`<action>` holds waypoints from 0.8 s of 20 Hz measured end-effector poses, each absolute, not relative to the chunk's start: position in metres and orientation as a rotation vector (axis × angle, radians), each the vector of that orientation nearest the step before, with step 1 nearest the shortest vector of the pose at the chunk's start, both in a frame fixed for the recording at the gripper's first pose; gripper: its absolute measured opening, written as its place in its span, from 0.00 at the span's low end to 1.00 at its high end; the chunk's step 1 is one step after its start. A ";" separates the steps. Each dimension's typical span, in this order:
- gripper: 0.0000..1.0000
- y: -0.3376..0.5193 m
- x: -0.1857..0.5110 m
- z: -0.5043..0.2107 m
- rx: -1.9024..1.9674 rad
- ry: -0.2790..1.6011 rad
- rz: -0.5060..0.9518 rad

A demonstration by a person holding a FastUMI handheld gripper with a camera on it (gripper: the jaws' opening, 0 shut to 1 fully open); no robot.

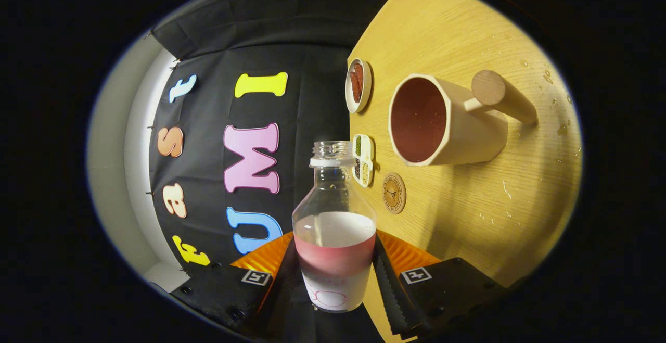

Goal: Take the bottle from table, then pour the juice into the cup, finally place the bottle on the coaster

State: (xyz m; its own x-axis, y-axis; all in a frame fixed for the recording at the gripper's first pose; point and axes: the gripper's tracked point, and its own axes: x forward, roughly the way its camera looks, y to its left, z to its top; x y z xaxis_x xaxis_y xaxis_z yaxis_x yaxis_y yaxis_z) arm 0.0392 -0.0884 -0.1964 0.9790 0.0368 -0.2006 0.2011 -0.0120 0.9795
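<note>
My gripper [335, 272] is shut on a clear, uncapped bottle [333, 202]; both fingers press on its lower body at the white label. Red juice fills the lower part of the bottle. I hold the bottle rolled onto its side, so the wooden table [468, 218] stands on edge beside it. Beyond the bottle's mouth and off to the table side stands a cream cup [452, 122] with a wooden peg handle [502, 96]. Its inside shows dark red. A small round coaster [394, 192] lies on the table between the bottle and the cup. No stream leaves the bottle's mouth.
Two small dishes sit at the table's far edge: a round one [358, 85] with something red-brown, and a divided one [363, 160] with green and yellow bits. Drops of liquid dot the table around the cup's handle [546, 77].
</note>
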 end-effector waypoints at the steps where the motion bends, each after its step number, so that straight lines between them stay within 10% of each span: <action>1: 0.75 -0.089 0.041 -0.198 1.596 0.186 -0.138; 16: 0.76 -0.098 0.047 -0.200 1.827 0.140 -0.183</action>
